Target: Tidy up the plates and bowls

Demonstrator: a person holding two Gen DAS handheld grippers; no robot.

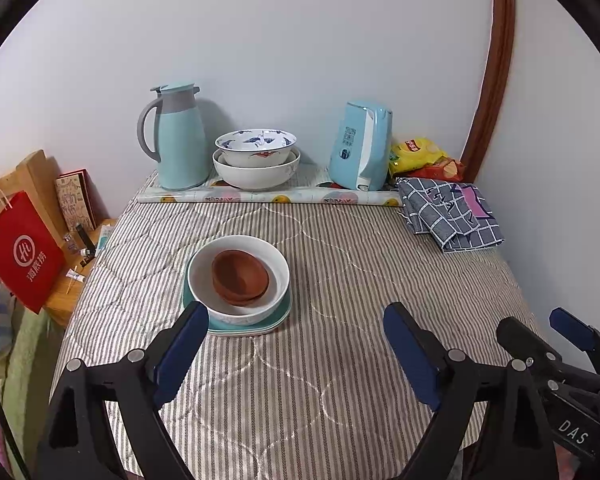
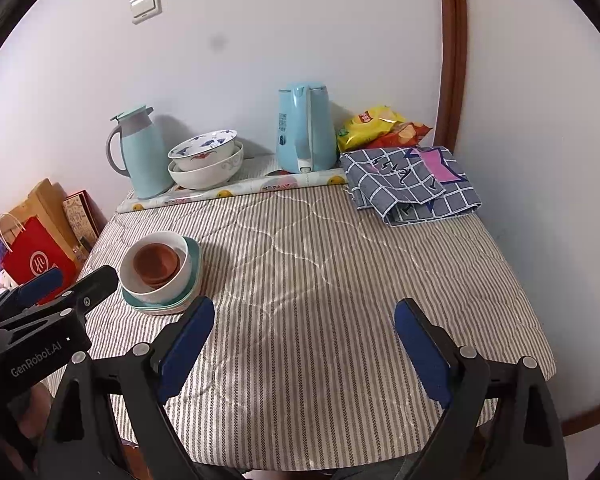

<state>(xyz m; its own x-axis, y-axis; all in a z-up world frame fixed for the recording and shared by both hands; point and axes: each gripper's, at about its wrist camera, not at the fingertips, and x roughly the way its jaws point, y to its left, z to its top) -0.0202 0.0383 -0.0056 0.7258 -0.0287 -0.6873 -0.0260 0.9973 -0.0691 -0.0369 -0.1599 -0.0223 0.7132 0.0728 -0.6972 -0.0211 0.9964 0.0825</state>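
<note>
Brown small bowls [image 1: 240, 277] sit nested inside a white bowl [image 1: 204, 280], which stands on stacked teal plates [image 1: 256, 326] on the striped table cover; the same stack shows in the right wrist view [image 2: 156, 266]. Two patterned white bowls [image 1: 256, 160] [image 2: 206, 160] are stacked at the back by the wall. My left gripper [image 1: 296, 328] is open and empty, just in front of the stack, its left finger near the plates' rim. My right gripper [image 2: 304, 324] is open and empty over the bare cover, to the right of the stack.
At the back stand a light blue thermos jug [image 1: 180, 136], a blue electric kettle [image 1: 360, 144], snack bags [image 1: 420, 156] and a folded checked cloth [image 1: 452, 212]. A red paper bag [image 1: 20, 252] and small items lie beside the table's left edge.
</note>
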